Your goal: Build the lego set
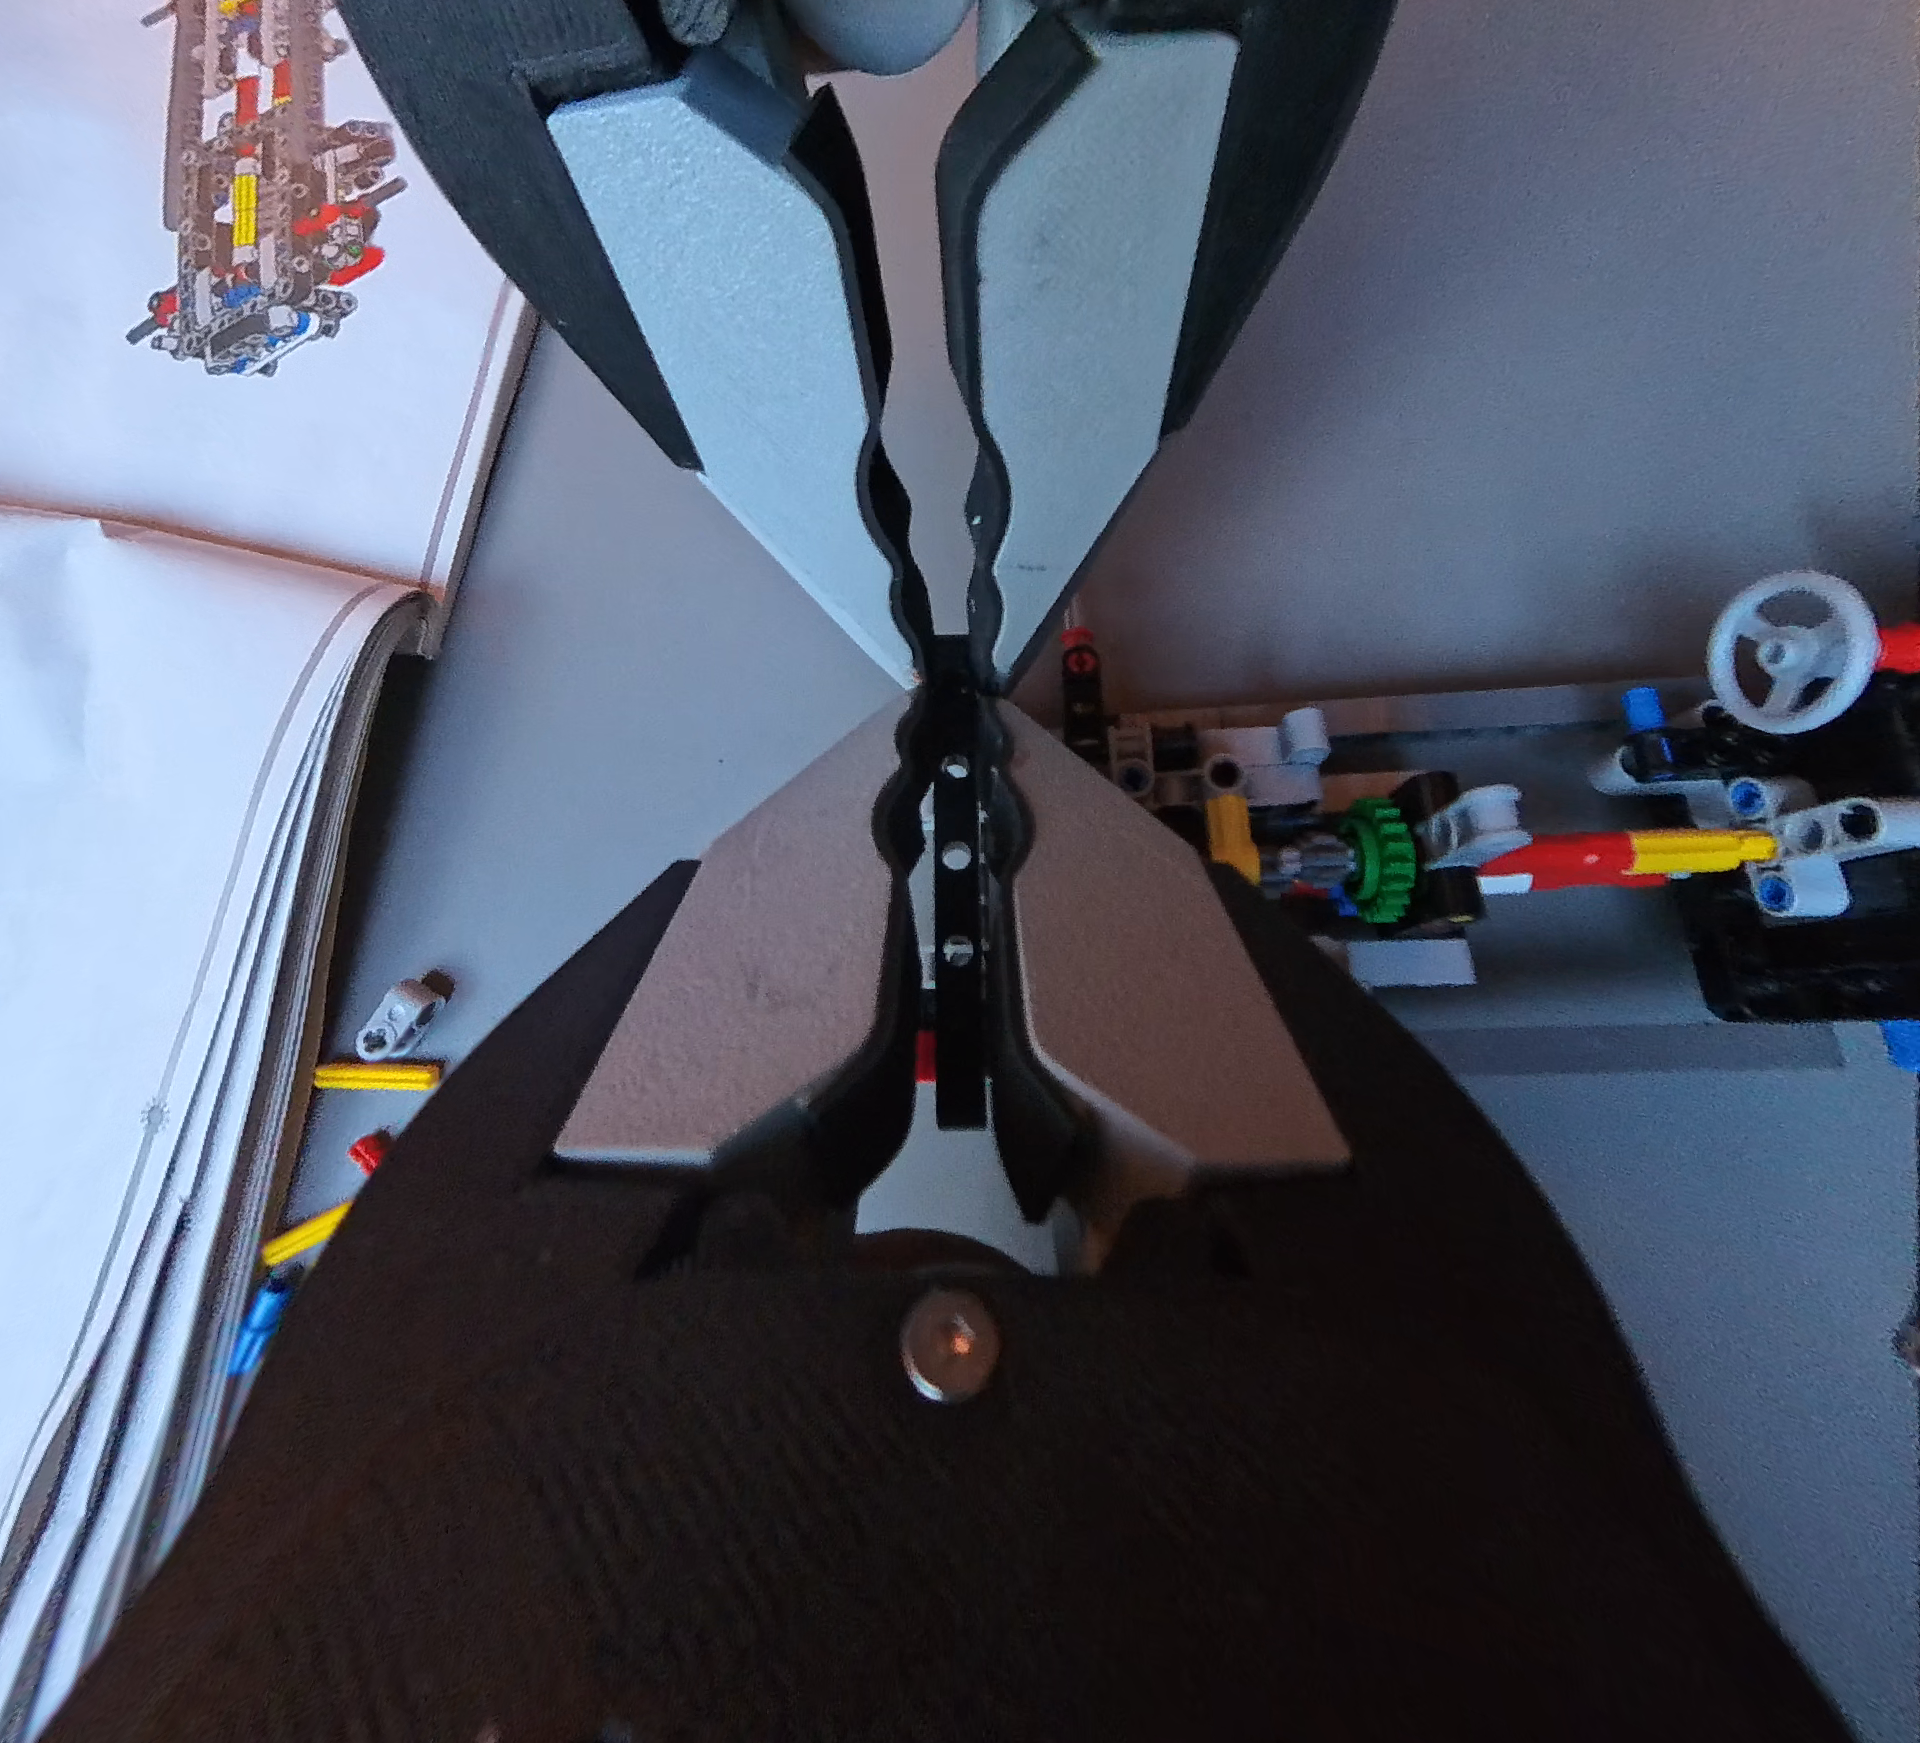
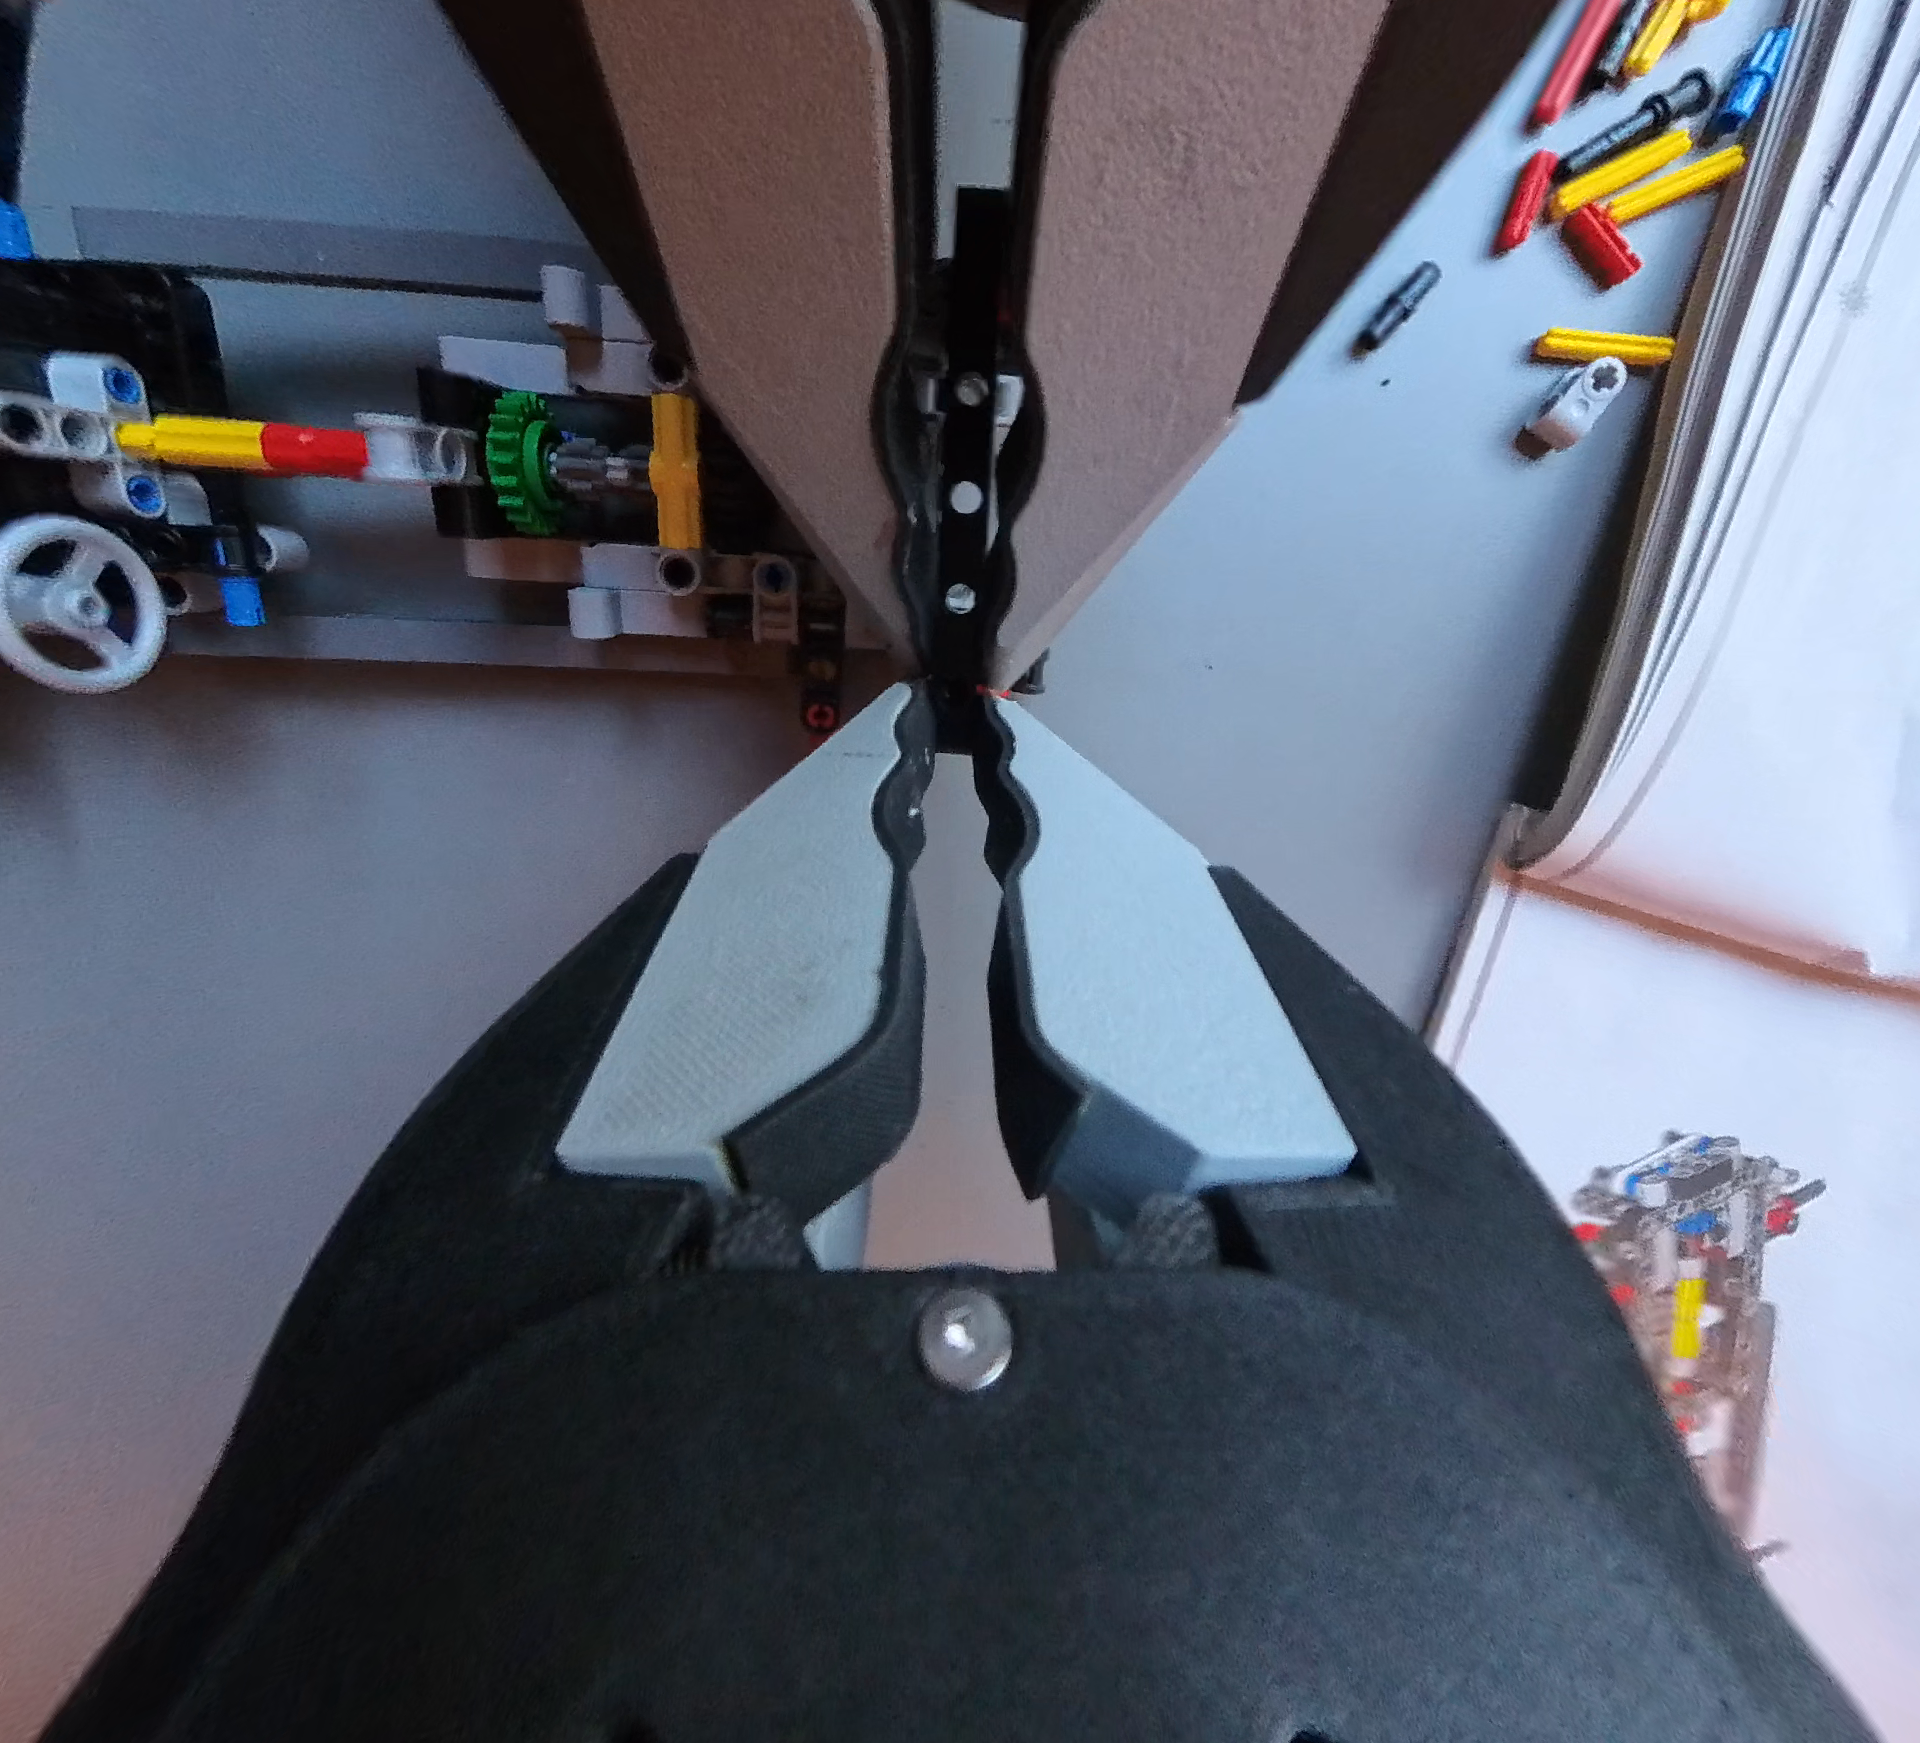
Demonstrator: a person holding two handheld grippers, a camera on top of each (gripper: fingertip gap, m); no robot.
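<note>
Both hand-held grippers meet tip to tip at centre view. The left hand-held gripper point(image 1: 951, 717) clamps a black holed beam point(image 1: 956, 862); the right hand-held gripper point(image 2: 958, 722) pinches its end. Brick model point(image 1: 1558, 831) at 3 o'clock on the bench point(image 1: 644, 758).

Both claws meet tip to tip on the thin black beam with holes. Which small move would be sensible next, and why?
Probably open the right claw a little. It pinches only the last end of the black beam, while the left claw clamps most of its length, so the beam should stay secure in the left claw above the grey table.
</note>
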